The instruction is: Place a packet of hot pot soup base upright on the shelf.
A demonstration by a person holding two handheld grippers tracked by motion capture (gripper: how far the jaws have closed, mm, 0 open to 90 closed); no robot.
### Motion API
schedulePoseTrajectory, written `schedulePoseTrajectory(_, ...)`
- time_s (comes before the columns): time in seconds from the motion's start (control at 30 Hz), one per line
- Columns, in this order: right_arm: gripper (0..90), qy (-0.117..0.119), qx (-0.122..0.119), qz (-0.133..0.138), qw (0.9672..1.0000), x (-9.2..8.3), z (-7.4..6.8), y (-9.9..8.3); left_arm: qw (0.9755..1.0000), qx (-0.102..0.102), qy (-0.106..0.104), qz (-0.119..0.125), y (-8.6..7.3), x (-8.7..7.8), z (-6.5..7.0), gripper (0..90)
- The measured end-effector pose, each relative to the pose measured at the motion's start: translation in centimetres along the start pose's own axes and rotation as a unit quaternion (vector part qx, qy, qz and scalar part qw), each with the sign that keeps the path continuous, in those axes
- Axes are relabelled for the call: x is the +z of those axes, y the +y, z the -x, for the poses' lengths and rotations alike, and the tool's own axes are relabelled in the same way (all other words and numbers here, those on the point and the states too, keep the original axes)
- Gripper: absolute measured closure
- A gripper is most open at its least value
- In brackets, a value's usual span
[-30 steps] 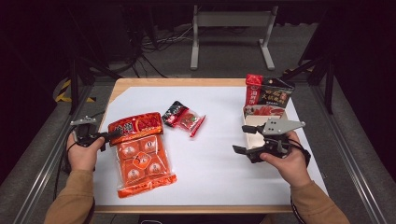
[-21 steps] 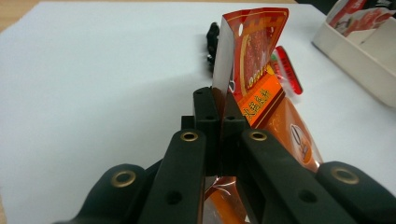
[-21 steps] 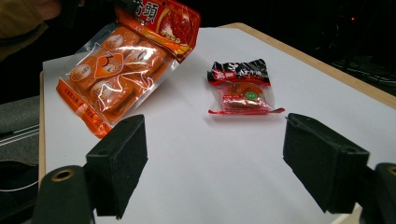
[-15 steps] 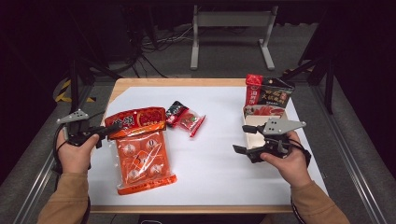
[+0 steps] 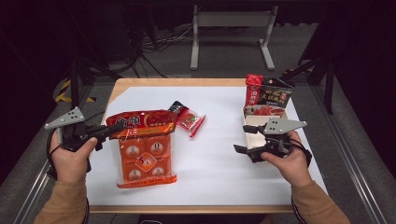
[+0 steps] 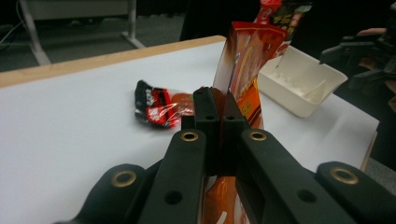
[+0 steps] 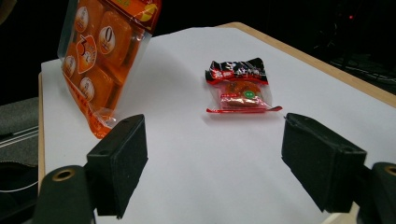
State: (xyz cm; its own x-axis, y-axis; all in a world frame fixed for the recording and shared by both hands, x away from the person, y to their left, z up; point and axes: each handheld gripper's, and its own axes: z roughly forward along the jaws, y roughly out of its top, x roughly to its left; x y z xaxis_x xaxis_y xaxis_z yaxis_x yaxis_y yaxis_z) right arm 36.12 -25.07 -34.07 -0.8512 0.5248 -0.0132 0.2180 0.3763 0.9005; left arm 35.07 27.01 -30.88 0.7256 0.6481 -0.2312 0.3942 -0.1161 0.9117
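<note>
White table [image 5: 224, 182]: orange packet [image 5: 144, 149] clamped between left jaws.

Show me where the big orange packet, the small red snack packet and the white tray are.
big orange packet [image 5: 145, 156], high view, on its clear front.
small red snack packet [image 5: 189, 118], high view, on its middle.
white tray [image 6: 299, 105], left gripper view, on its near wall.

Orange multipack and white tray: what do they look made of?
Orange multipack: thin glossy plastic film, by the look; it shines, and its clear edge crinkles where the left claw pinches the top. White tray: probably matte moulded plastic or pulp, rigid, with straight walls and a dull, even surface; the view leaves it open.
</note>
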Motion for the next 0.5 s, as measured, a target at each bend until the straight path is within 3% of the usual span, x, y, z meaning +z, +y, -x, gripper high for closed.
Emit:
schedulePoseTrajectory(0.17,23.2,0.001,0.002,0.002,1.0,0.0,0.1,0.0,0.9993,0.035,-0.008,0.012,0.8,-0.1,2.0,90.0)
schedulePoseTrajectory(0.3,23.1,0.003,0.003,0.003,1.0,0.0,0.1,-0.1,0.9973,0.065,-0.019,0.029,1.4,0.0,3.8,90.0)
schedulePoseTrajectory(0.5,23.0,0.011,0.001,0.008,0.9999,0.2,-0.1,0.0,0.995,0.085,-0.039,0.034,2.4,0.5,5.4,90.0)
